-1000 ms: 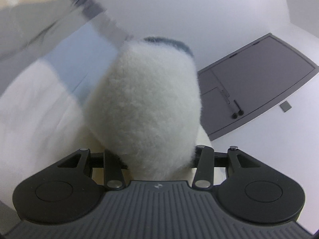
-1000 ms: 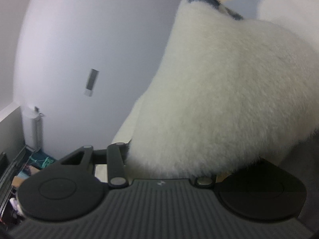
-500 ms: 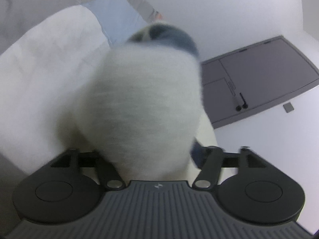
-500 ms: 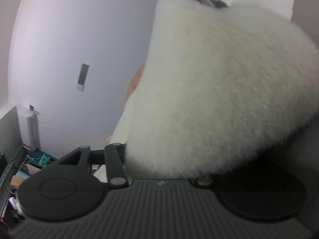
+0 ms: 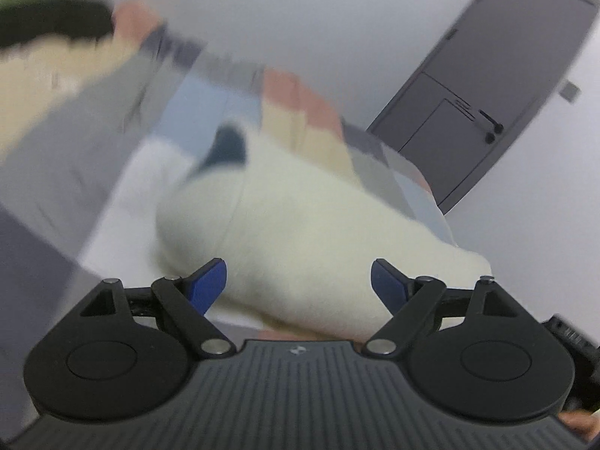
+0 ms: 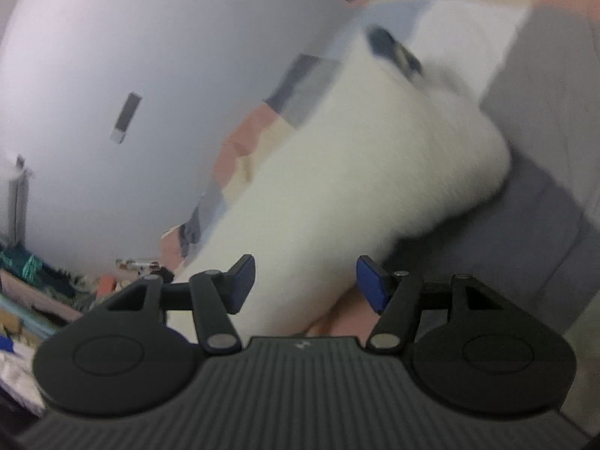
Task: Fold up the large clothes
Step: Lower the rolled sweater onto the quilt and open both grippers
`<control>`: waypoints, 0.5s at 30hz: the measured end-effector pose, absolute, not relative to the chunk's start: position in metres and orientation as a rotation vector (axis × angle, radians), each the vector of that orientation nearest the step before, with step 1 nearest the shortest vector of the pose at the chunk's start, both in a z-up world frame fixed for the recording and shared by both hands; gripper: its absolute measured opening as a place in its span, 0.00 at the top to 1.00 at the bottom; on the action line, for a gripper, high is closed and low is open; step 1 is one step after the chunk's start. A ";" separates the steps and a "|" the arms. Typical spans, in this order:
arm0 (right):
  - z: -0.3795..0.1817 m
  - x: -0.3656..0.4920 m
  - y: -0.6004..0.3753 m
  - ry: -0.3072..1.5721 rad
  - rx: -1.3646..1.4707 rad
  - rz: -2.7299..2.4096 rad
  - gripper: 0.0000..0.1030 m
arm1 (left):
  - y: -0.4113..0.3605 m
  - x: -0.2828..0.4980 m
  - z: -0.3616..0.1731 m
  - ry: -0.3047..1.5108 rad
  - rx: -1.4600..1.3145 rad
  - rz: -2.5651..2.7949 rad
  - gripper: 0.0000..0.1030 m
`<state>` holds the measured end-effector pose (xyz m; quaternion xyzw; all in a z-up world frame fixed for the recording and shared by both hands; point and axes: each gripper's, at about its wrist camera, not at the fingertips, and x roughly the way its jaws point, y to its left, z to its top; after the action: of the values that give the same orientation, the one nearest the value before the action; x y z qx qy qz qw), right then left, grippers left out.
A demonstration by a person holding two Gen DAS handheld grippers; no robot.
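A large garment with a fluffy white fleece lining (image 5: 300, 232) and a patchwork outer side of grey, pale blue, peach and pink panels (image 5: 210, 86) fills both views, blurred by motion. My left gripper (image 5: 298, 285) is open, its blue pads (image 5: 208, 285) apart with the fleece between and beyond them. My right gripper (image 6: 303, 285) is open too, its blue pads (image 6: 242, 281) spread on either side of the fleece (image 6: 337, 195). Whether the fleece touches the pads I cannot tell.
A grey door (image 5: 483, 93) with a dark handle is set in the white wall in the left wrist view. A grey sofa (image 6: 532, 225) lies under the garment at the right. Cluttered items (image 6: 33, 292) sit at the far left in the right wrist view.
Both grippers have opened: the blue pads, hidden in the fleece before, now stand apart. The garment has dropped away and spread, showing more of its patchwork side.
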<state>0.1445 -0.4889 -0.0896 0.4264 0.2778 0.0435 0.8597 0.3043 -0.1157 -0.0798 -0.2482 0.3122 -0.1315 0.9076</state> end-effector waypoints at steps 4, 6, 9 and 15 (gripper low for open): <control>-0.042 0.122 -0.479 0.522 0.780 0.129 0.39 | -0.120 0.266 -0.028 0.570 -0.385 -0.272 0.15; -0.021 0.105 -0.474 0.488 0.728 0.150 0.39 | -0.123 0.241 -0.006 0.530 -0.322 -0.275 0.15; 0.009 0.083 -0.463 0.433 0.634 0.148 0.39 | -0.130 0.205 0.034 0.474 -0.225 -0.274 0.15; 0.056 0.041 -0.431 0.333 0.460 0.174 0.39 | -0.122 0.127 0.083 0.393 -0.132 -0.300 0.14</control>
<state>0.0410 -0.4309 0.0559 0.2267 0.1642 0.0855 0.9562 0.1268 -0.1220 0.0828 -0.0653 0.1944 -0.1486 0.9674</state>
